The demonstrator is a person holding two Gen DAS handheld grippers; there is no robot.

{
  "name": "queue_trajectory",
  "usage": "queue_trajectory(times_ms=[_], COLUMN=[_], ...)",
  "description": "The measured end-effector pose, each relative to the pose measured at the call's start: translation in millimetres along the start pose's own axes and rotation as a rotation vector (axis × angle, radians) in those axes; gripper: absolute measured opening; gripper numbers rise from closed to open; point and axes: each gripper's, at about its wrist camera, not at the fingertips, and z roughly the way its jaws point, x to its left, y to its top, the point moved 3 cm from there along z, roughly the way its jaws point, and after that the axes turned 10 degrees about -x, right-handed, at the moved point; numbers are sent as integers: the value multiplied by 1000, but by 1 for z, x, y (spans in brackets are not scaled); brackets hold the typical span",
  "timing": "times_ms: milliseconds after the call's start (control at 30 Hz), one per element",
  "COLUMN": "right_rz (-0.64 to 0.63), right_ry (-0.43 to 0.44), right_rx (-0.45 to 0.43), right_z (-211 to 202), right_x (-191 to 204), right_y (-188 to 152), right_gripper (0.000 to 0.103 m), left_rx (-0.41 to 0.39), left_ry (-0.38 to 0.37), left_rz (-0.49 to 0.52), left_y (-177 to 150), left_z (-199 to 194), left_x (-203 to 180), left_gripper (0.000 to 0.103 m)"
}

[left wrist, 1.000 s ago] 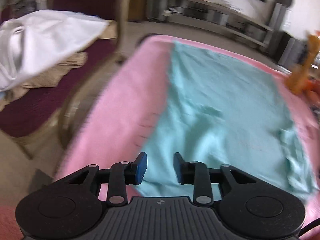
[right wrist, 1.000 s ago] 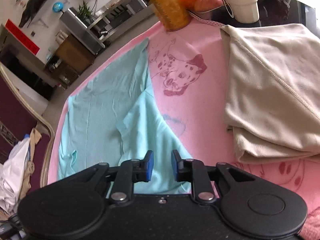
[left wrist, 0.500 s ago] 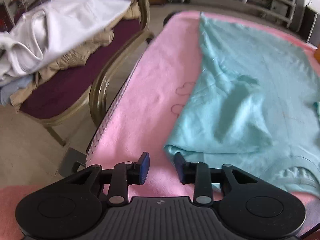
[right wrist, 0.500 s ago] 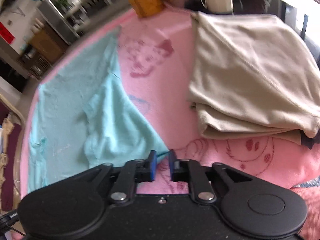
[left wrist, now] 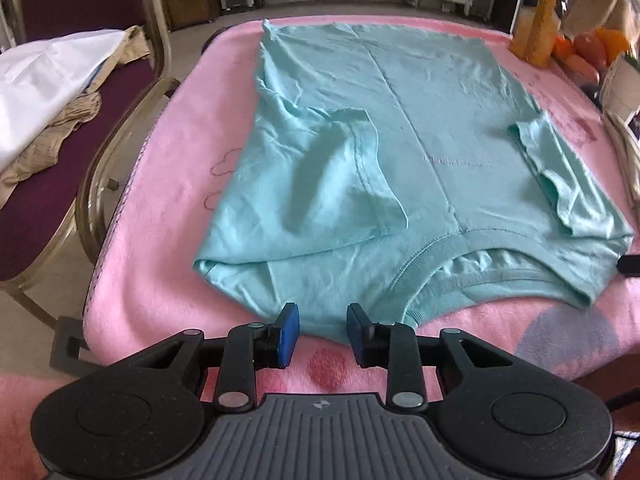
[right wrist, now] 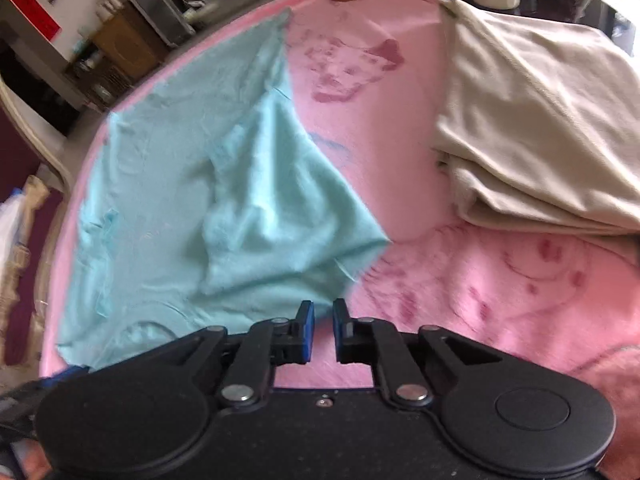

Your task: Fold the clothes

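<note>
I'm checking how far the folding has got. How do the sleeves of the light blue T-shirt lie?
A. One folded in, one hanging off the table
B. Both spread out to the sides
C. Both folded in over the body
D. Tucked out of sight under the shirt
C: in the left wrist view, both sleeves lie turned inward on top of the light blue T-shirt, one on the picture's left and one on the picture's right.

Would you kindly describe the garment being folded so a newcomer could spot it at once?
Find the pink cartoon-print blanket covering the table. Spread flat across it lies the turquoise T-shirt, sleeves folded inward, collar nearest the cameras. Its neighbour, the beige garment, is already folded thick at the blanket's right.
</note>
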Motion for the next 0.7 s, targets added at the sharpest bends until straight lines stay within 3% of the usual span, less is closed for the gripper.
queue_trajectory(times_ms=[200,367,500,633,700], right_rz=[20,-12,-78,-133,-117], right_ry=[210,304,279,241,236], right_rx=[-70,-16,34,81,73], right_z=[-17,-3,4,4,-3], right_x=[11,34,44,47,44], right_y=[3,-2,-8,-18,-16], right_gripper=[16,16,19,18,25], left_rx=[-70,-44,-28,-22,-22], left_ry=[-64,-96,-114,-100,-91], left_rz=[-73,12,111,126,129], left_y=[7,4,-1,-2,-1], left_z=[-14,-1,-2,-5,-8], left_x=[1,-22,-41,-40,-38], left_gripper=[26,25,25,28,31])
